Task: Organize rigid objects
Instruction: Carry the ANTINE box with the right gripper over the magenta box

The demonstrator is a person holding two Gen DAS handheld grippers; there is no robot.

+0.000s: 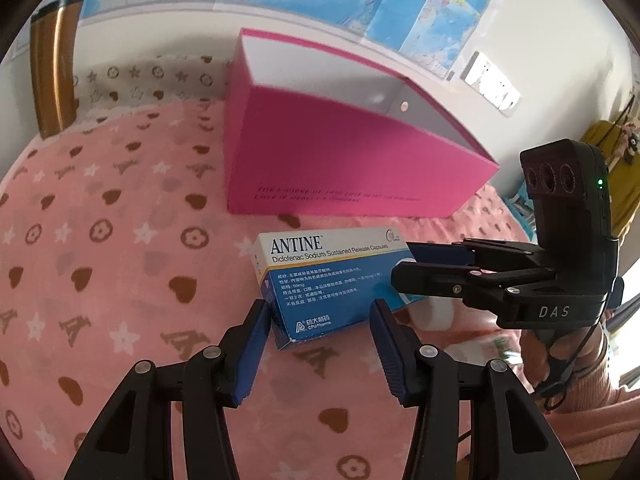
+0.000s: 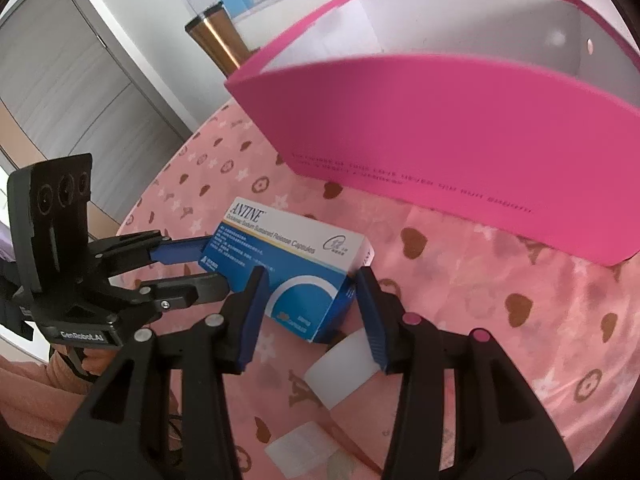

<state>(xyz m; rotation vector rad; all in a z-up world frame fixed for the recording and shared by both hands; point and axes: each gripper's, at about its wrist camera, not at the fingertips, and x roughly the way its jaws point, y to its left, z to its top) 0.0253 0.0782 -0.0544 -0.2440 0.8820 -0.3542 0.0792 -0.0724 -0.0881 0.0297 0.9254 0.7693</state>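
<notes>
A blue-and-white ANTINE medicine box (image 1: 320,276) (image 2: 288,252) lies on the pink patterned cloth (image 1: 120,260), in front of an open magenta storage box (image 1: 340,160) (image 2: 460,140). My left gripper (image 1: 320,316) (image 2: 218,264) straddles one end of the medicine box, and its blue pads (image 1: 256,328) rest against the sides. From the other side my right gripper (image 2: 308,280) (image 1: 402,262) spans the opposite end, with its pads (image 2: 370,312) against the box. Both look shut on it. The magenta box's white inside shows nothing.
A gold and black tumbler (image 1: 52,68) (image 2: 218,44) stands behind the magenta box at the far left. A white translucent piece (image 2: 344,368) lies under my right gripper, and a flatter one (image 2: 296,456) lies nearer. Grey cabinet doors (image 2: 80,80) are at the left. A hand (image 1: 540,356) holds the right gripper.
</notes>
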